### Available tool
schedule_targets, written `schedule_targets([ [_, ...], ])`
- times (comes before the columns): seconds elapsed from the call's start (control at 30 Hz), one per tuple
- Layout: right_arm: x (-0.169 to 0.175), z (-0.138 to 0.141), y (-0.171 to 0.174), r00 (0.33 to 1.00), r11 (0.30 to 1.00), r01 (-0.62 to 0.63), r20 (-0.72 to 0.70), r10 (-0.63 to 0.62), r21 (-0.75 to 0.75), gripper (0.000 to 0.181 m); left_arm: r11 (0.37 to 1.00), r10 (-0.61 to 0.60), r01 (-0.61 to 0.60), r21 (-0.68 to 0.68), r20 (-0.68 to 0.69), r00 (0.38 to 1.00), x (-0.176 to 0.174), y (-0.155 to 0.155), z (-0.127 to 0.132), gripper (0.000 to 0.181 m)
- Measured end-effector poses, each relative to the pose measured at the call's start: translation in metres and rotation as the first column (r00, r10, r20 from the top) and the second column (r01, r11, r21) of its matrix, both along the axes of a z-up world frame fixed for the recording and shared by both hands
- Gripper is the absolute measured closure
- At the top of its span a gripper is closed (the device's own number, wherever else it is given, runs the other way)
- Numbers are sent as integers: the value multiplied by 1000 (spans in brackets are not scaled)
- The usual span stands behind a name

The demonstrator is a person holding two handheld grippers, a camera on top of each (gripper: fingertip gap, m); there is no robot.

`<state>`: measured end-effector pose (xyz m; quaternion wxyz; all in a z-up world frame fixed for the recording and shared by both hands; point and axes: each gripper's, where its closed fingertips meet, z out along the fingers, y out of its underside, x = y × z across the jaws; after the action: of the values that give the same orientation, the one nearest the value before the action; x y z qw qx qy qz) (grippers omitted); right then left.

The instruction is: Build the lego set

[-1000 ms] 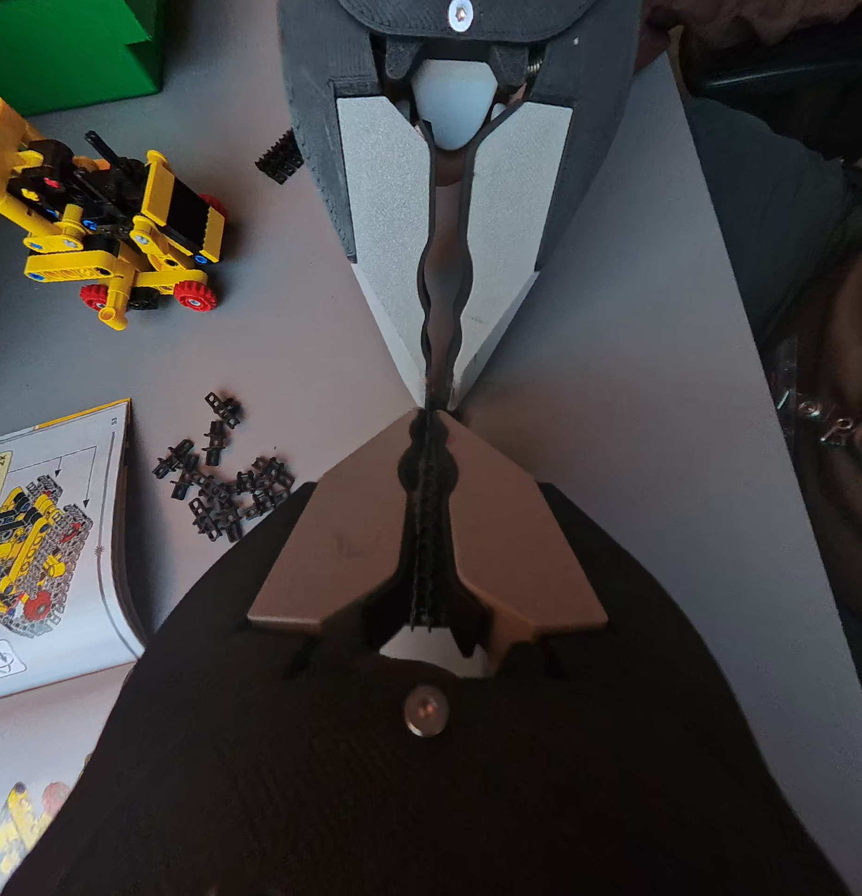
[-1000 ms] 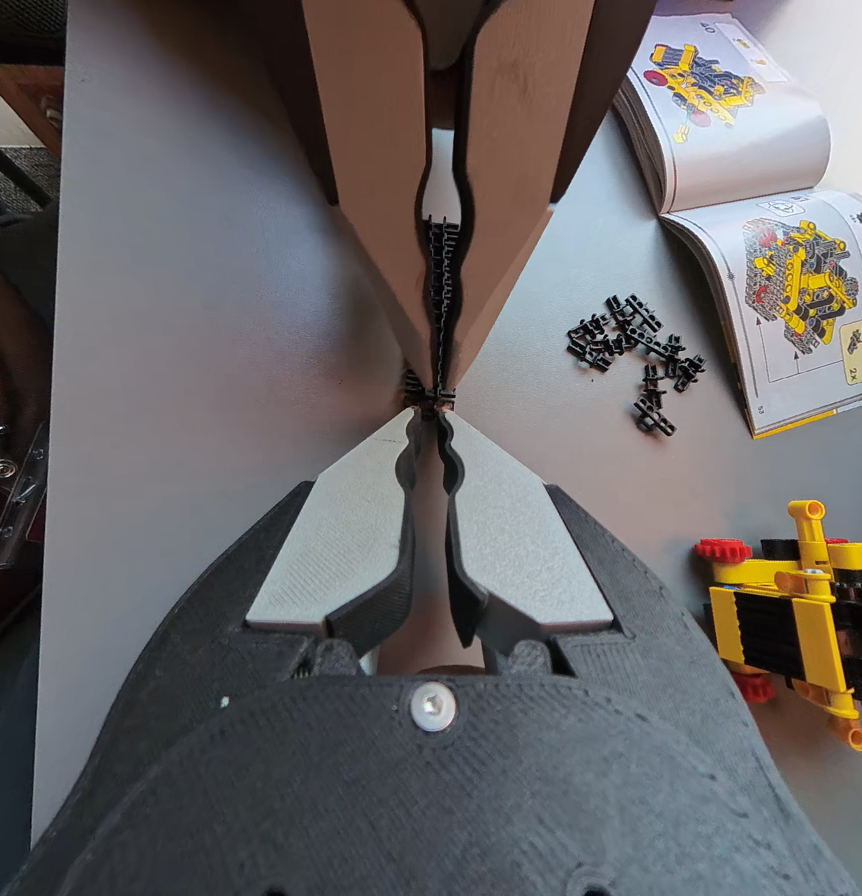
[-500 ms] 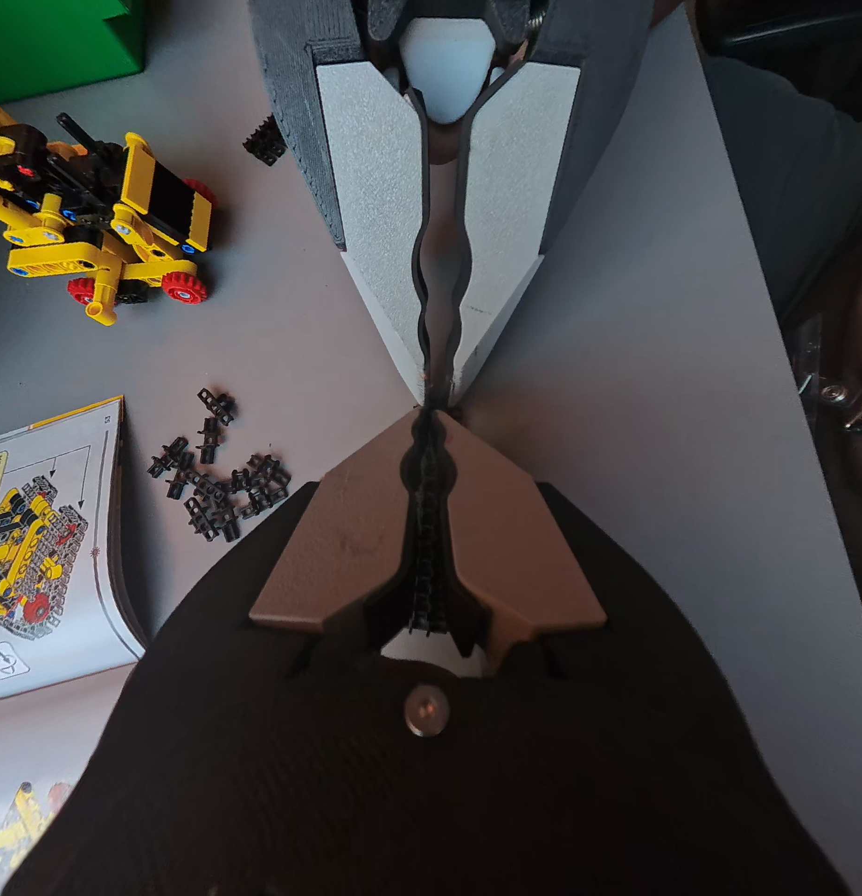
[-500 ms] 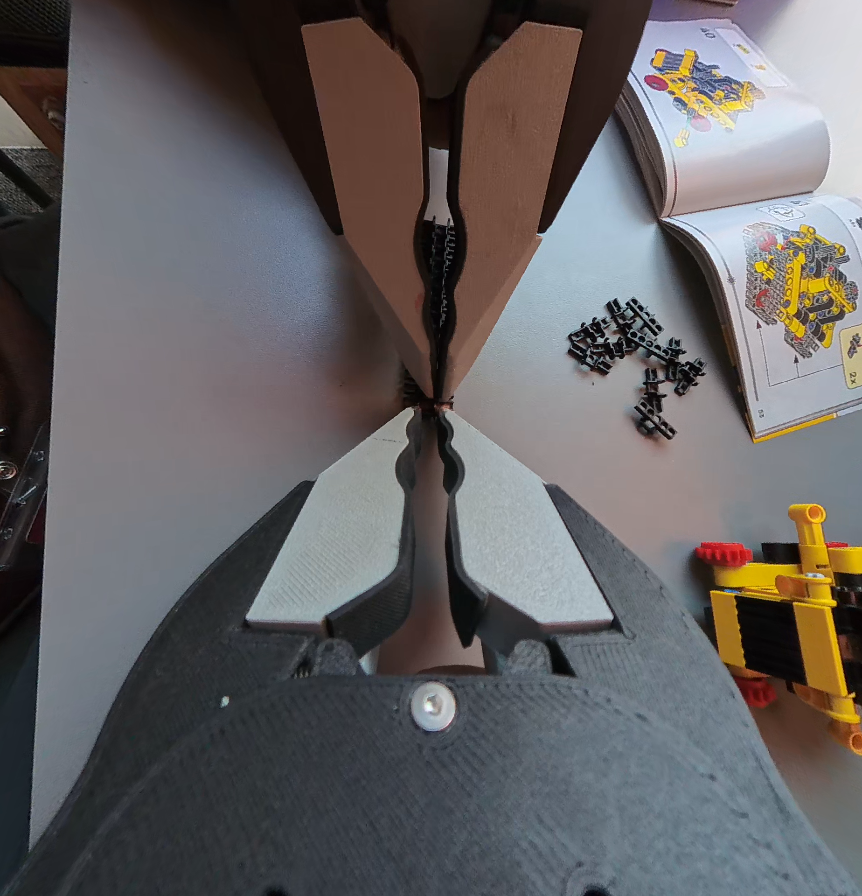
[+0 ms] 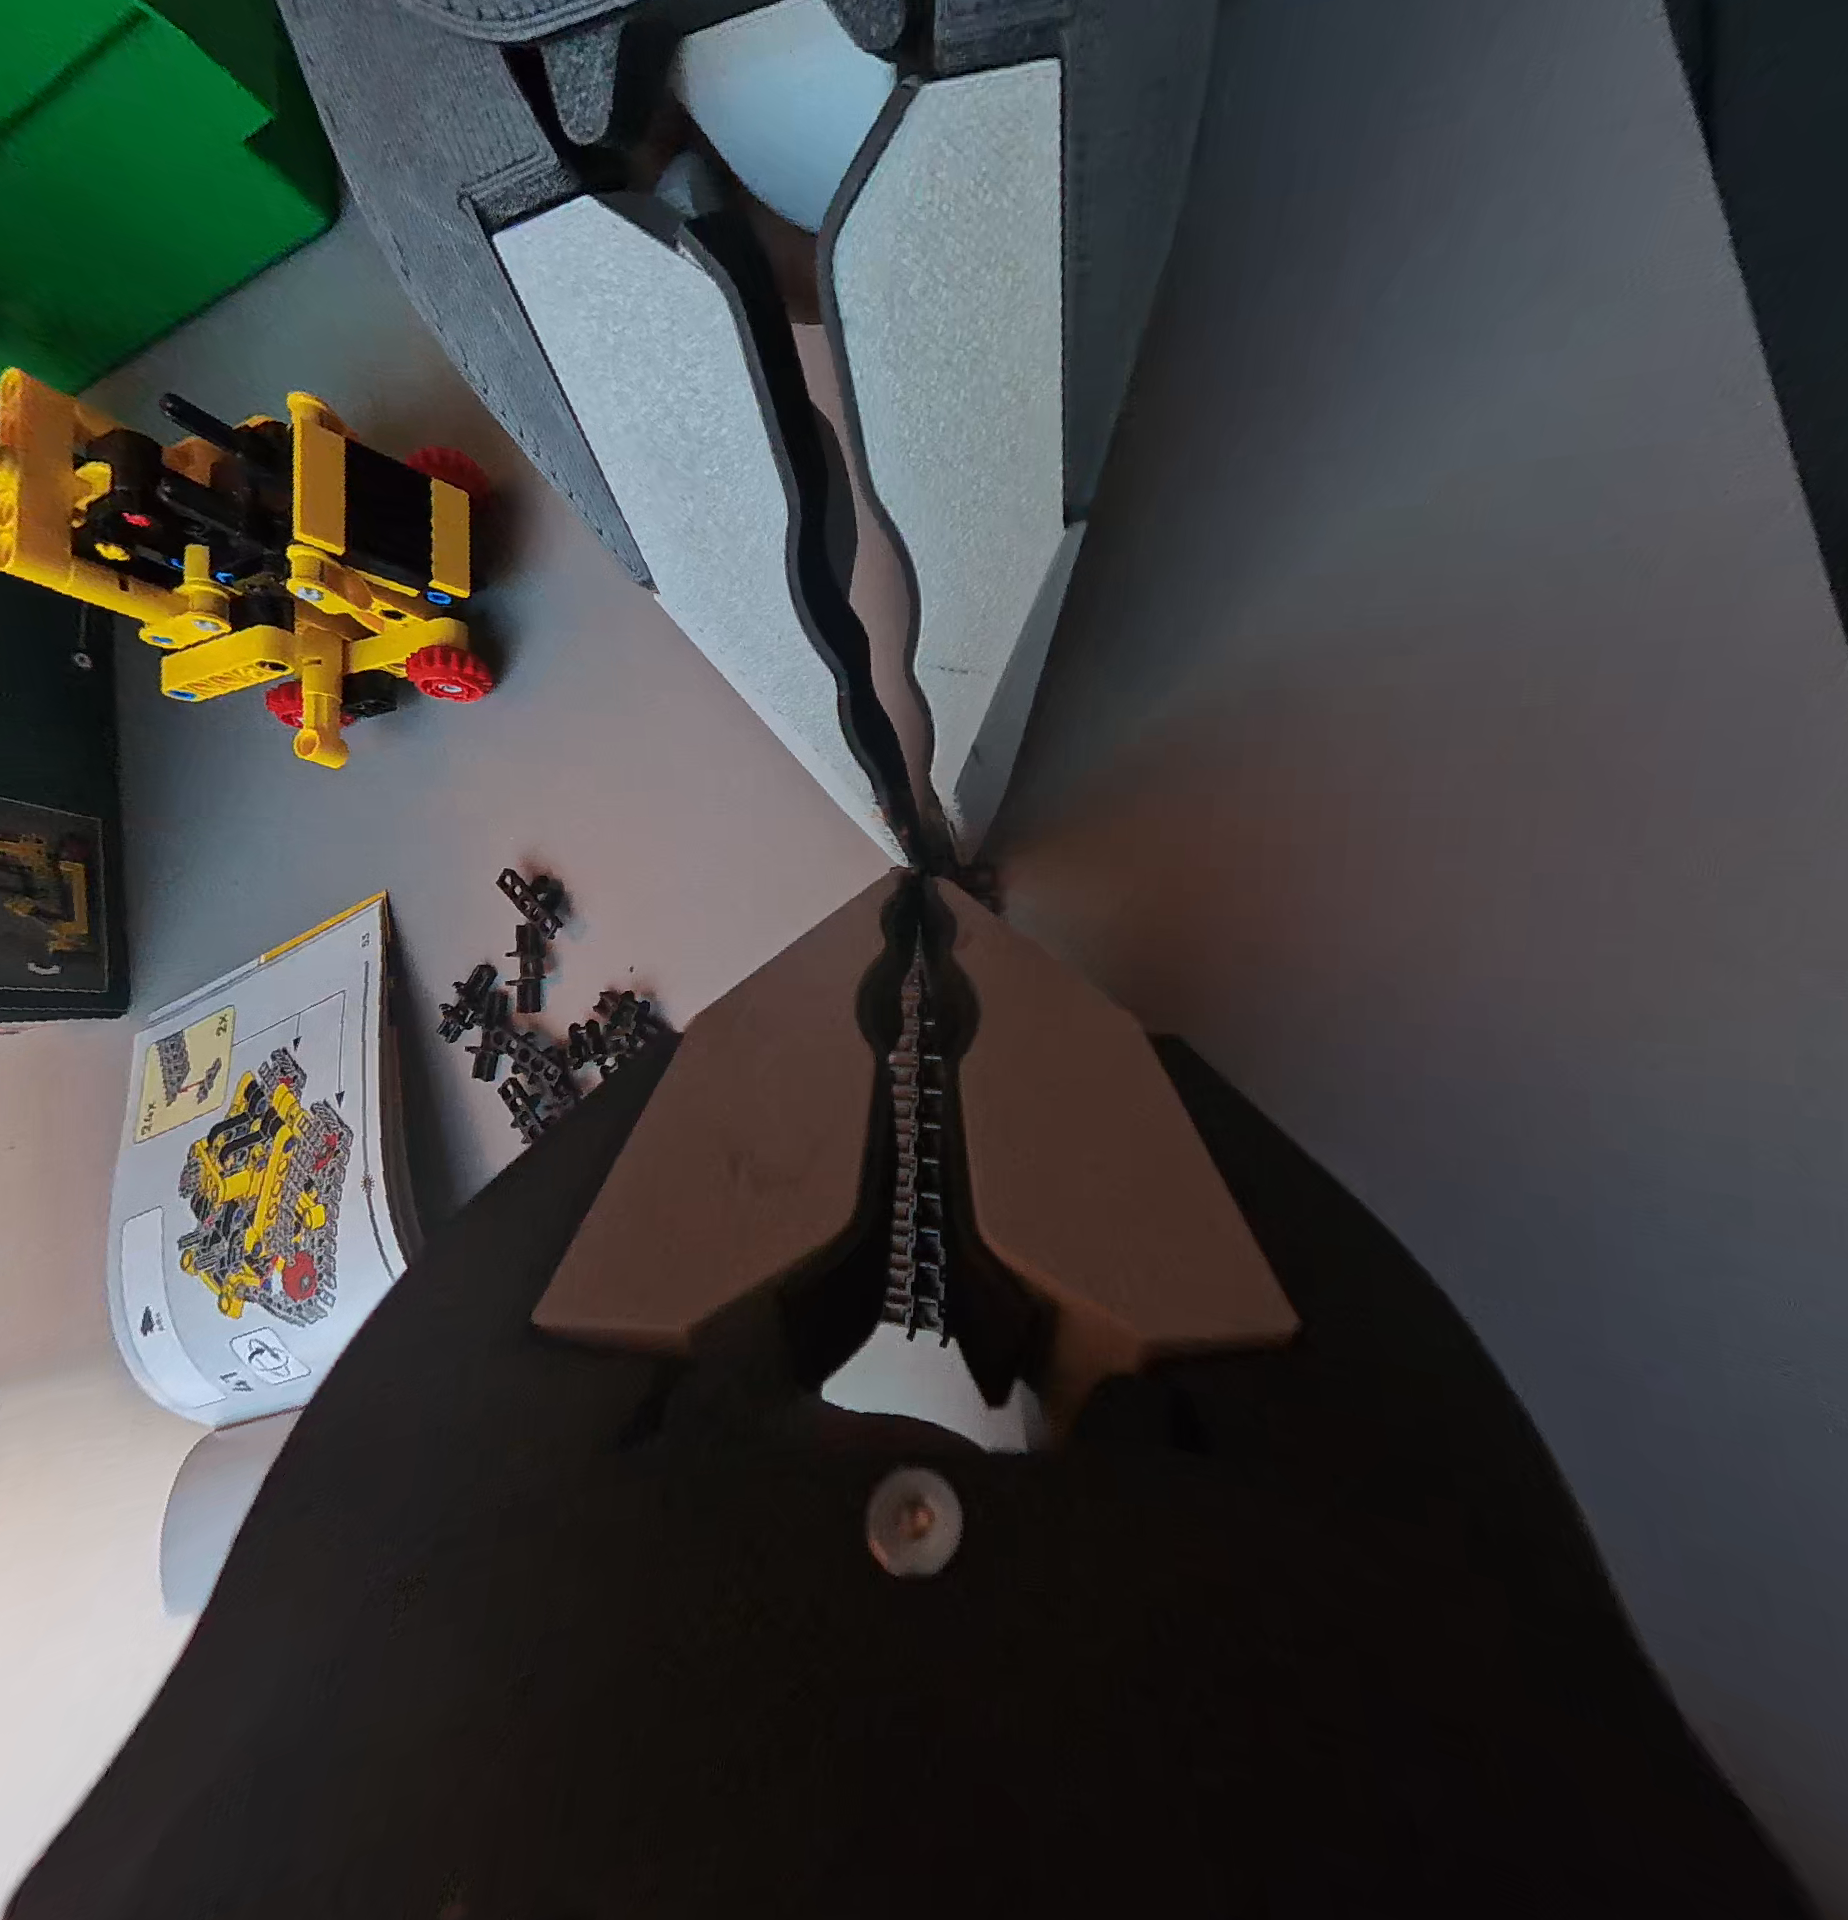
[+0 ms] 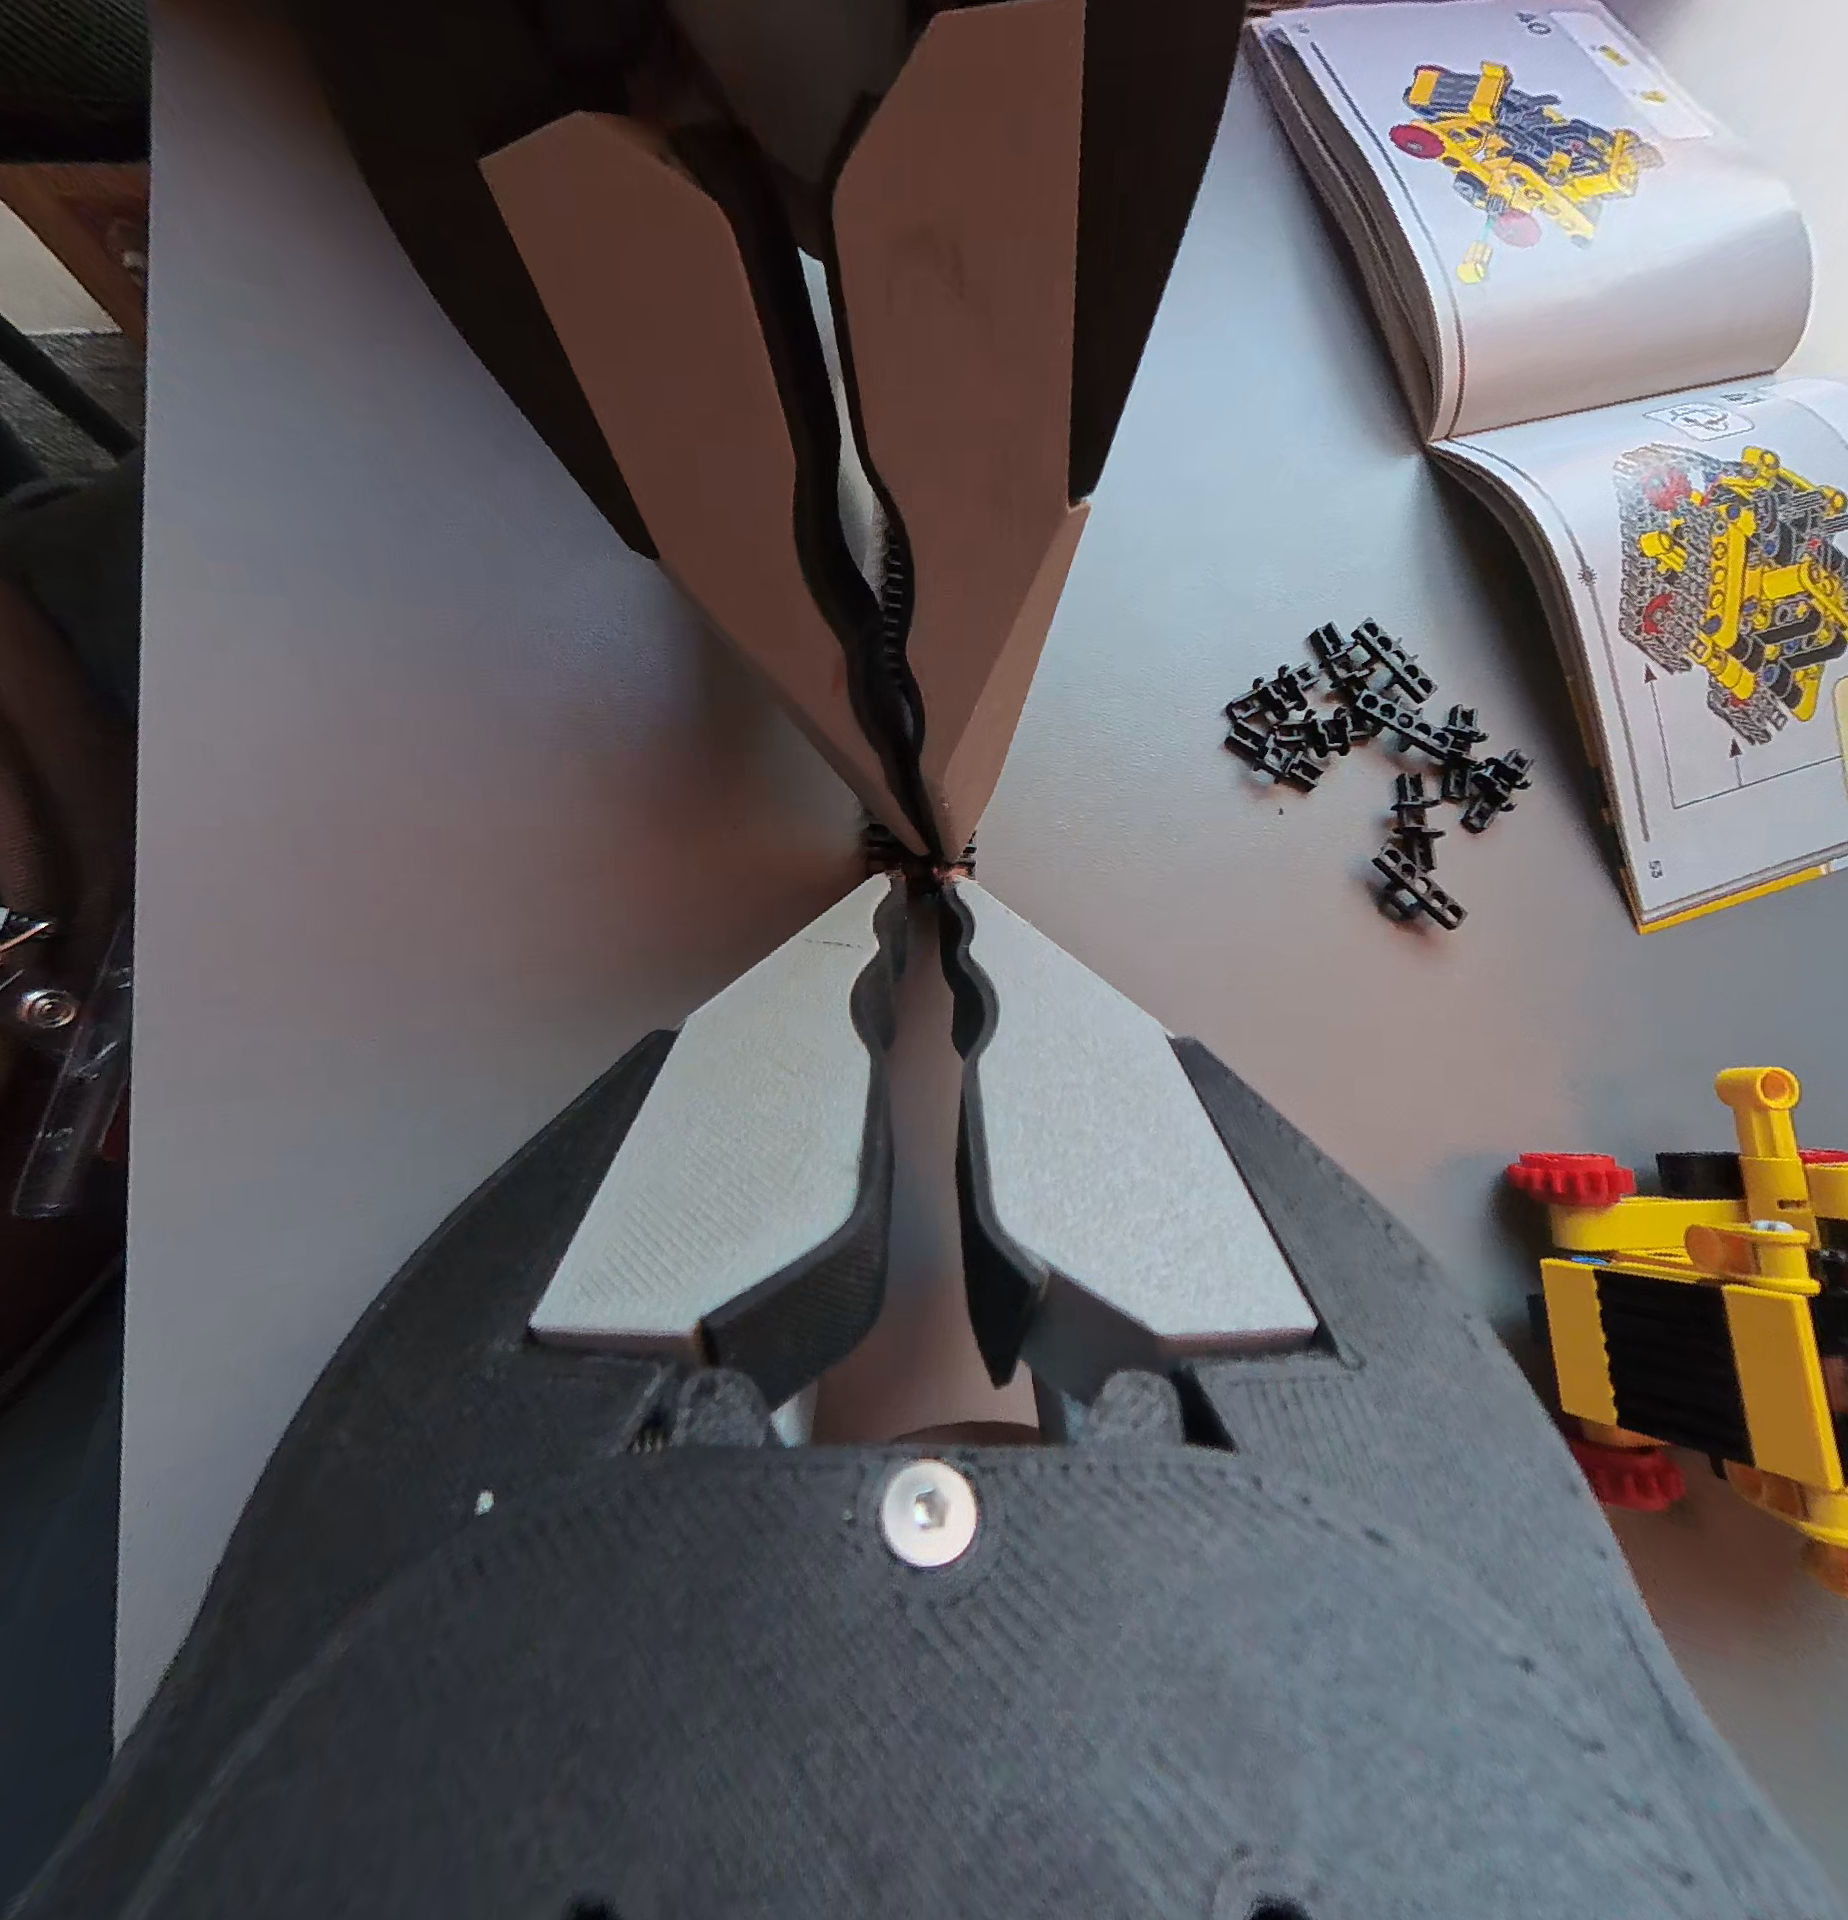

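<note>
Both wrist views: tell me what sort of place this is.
Probably a desk or hobby table indoors. A plain grey table holds an open instruction booklet, a half-built yellow model vehicle and loose black track links.

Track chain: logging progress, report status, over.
Left gripper shut on track chain. Right gripper shut on a link at its end, tips meeting. Loose links aside, nothing blocking.
</note>
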<state>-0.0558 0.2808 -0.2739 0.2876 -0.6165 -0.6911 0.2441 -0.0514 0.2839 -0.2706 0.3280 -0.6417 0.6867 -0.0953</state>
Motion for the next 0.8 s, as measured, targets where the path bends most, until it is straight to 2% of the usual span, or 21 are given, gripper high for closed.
schedule_targets([
  [0.37, 1, 0, 0, 1000, 1000, 3, 13, -4, 14, 178, 999, -44, 46, 17, -110, 993, 1, -1, -2, 181],
  [0.63, 3, 0, 0, 999, 1000, -20, -37, 20, 3, 178, 1000, 9, -9, -26, -5, 1000, 4, -1, -1, 181],
  [0.8, 5, 1, 2, 998, 1000, -19, -59, 20, 25, 172, 990, 88, -78, -114, 89, 992, 0, 4, 7, 181],
])
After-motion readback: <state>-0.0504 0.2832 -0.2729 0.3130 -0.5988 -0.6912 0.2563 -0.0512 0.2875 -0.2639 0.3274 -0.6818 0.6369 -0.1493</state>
